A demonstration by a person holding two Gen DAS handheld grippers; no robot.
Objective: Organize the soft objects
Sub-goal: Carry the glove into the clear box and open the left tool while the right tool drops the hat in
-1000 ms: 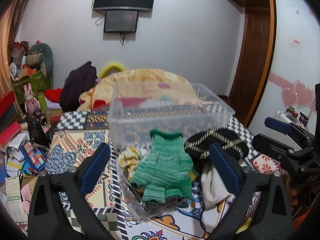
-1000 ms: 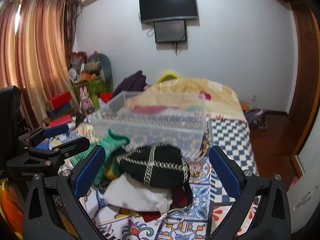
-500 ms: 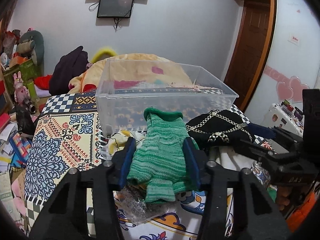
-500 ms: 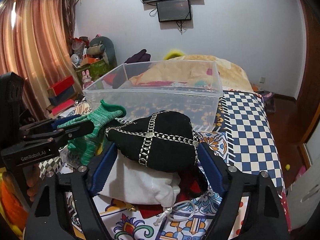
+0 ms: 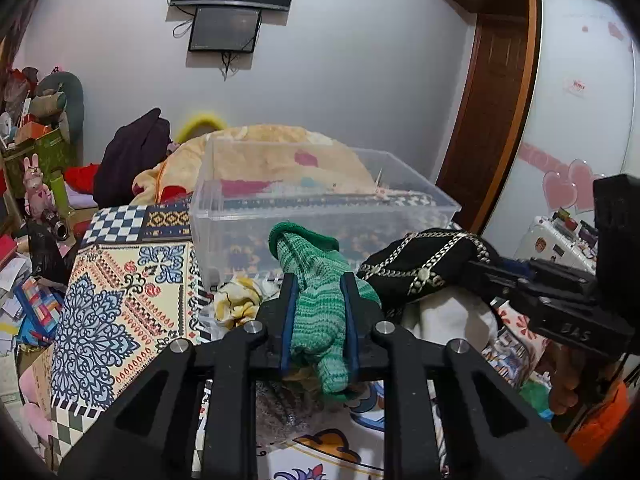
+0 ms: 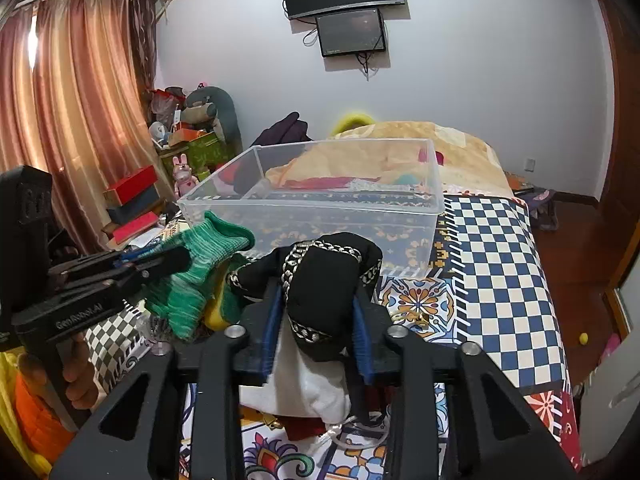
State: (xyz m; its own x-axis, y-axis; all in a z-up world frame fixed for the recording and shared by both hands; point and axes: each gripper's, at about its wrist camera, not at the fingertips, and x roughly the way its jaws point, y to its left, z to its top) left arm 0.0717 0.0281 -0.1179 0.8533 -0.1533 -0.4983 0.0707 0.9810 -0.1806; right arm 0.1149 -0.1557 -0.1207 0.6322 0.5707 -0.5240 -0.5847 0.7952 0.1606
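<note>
My left gripper (image 5: 318, 280) is shut on a green knitted glove (image 5: 318, 312), lifted a little off the pile; the glove also shows in the right wrist view (image 6: 200, 268). My right gripper (image 6: 316, 292) is shut on a black cap with silver chain trim (image 6: 324, 276), which also shows in the left wrist view (image 5: 424, 268). A clear plastic bin (image 5: 316, 208) stands just behind both on the patterned bedspread; it shows in the right wrist view too (image 6: 320, 200). A white cloth (image 6: 308, 384) lies under the cap.
A yellow cloth (image 5: 236, 304) lies by the bin's front left corner. A crumpled plastic wrap (image 5: 288, 408) lies under the glove. An orange blanket (image 6: 440, 148) is heaped behind the bin. Boxes and toys (image 6: 180, 148) crowd the left side. The bed's right edge (image 6: 556, 320) drops to the floor.
Both grippers moved in and closed: the left on the green glove, the right on the black cap. Both items are now bunched between the jaws and raised slightly.
</note>
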